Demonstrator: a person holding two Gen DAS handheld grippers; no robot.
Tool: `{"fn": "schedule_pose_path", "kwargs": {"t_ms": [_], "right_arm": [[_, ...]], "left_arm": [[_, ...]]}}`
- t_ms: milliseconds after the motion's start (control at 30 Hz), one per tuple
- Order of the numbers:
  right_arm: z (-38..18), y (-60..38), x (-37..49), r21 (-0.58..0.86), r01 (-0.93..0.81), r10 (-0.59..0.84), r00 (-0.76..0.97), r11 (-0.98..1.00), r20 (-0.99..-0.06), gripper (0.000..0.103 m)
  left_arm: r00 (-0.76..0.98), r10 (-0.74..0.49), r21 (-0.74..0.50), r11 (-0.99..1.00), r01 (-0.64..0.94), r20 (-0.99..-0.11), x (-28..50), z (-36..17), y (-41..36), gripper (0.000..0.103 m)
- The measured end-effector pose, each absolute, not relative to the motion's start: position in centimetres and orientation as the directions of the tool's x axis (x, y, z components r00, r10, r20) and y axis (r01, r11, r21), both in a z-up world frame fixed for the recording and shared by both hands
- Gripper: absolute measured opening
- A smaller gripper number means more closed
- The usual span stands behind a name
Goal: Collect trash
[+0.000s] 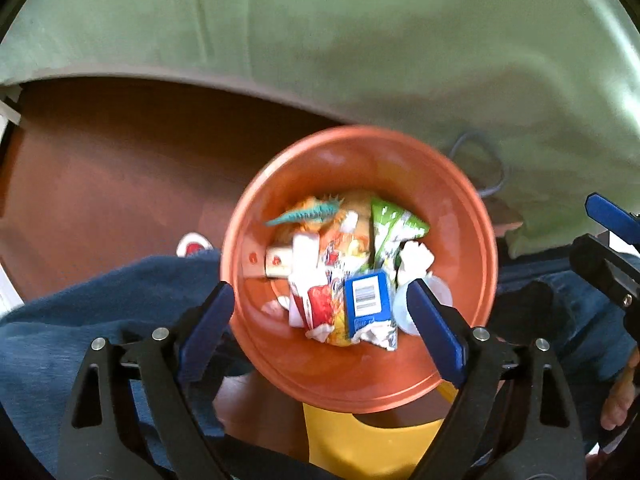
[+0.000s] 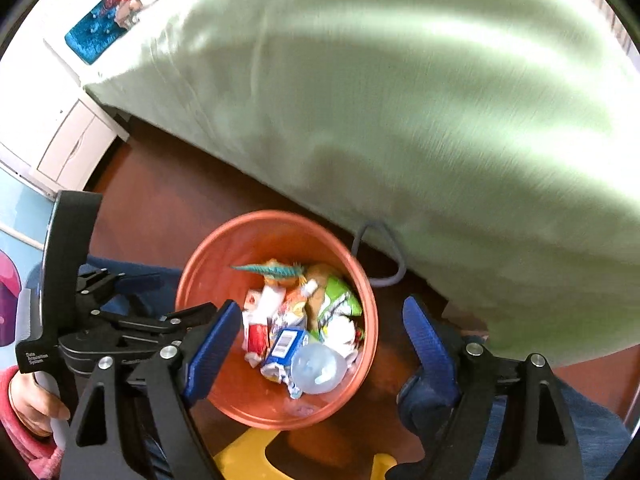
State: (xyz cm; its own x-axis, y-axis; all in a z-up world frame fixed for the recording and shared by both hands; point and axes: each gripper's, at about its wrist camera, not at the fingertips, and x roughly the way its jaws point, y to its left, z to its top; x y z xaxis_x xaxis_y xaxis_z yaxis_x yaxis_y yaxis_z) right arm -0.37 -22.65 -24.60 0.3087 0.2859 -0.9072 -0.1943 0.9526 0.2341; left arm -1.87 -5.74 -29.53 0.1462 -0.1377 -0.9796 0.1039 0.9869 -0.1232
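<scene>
Both grippers' ribbed blue fingers [image 1: 436, 332] [image 2: 214, 344] spread apart, empty, above the round orange plastic bin [image 1: 360, 376] of crinkled wrappers [image 1: 396, 232].

A pale green bedsheet [image 2: 400, 120] drapes over the reddish-brown wooden floor [image 1: 100, 168]. A grey looped cord [image 2: 384, 256], perhaps a cable, lies beside a yellow plastic stool [image 1: 360, 448].

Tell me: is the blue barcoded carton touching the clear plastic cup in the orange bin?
Touching. The right wrist view shows the blue barcoded carton lying directly against the clear plastic cup, no gap, inside the orange bin.
</scene>
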Motion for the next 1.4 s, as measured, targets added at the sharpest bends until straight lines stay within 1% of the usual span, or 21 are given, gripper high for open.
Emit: {"fn": "schedule_pose_path", "kwargs": {"t_ms": [133,267,433,633,733,833,1000,1400], "right_arm": [[-20.7,-23.6,0.1,0.239,-0.192,0.298,0.393,0.952,-0.870,0.084],[-16.5,-24.4,0.5,0.247,-0.192,0.310,0.486,0.950,-0.817,0.085],[-10.8,-25.3,0.6,0.222,-0.190,0.292,0.620,0.957,-0.728,0.087],[-5.5,-26.2,0.6,0.194,-0.178,0.262,0.733,0.965,-0.628,0.090],[-3.9,-26.6,0.3,0.190,-0.174,0.253,0.769,0.966,-0.587,0.093],[-2.5,-26.7,0.2,0.181,-0.169,0.242,0.795,0.969,-0.555,0.097],[-1.3,-26.9,-0.3,0.175,-0.169,0.237,0.819,0.970,-0.522,0.097],[0.2,-27.7,-0.9,0.188,-0.154,0.228,0.847,0.970,-0.480,0.097]], "left_arm": [[0.262,-0.130,-0.102,0.988,0.117,-0.956,-1.4,-25.3,-5.9,0.088],[0.395,-0.120,-0.074,0.989,0.129,-0.911,-0.7,-20.2,-6.0,0.090],[0.564,-0.077,-0.011,0.993,0.119,-0.822,0.1,-13.8,-6.2,0.091],[0.692,-0.056,0.003,0.996,0.084,-0.720,0.6,-8.0,-6.1,0.091],[0.740,-0.055,-0.005,0.997,0.071,-0.671,0.4,-5.5,-6.1,0.091],[0.769,-0.058,-0.012,0.998,0.065,-0.636,0.3,-3.8,-6.0,0.091],[0.809,-0.054,-0.013,0.998,0.057,-0.585,-0.2,-1.6,-6.2,0.091],[0.850,-0.066,-0.010,0.997,0.071,-0.523,-1.2,1.4,-7.0,0.091]]}}
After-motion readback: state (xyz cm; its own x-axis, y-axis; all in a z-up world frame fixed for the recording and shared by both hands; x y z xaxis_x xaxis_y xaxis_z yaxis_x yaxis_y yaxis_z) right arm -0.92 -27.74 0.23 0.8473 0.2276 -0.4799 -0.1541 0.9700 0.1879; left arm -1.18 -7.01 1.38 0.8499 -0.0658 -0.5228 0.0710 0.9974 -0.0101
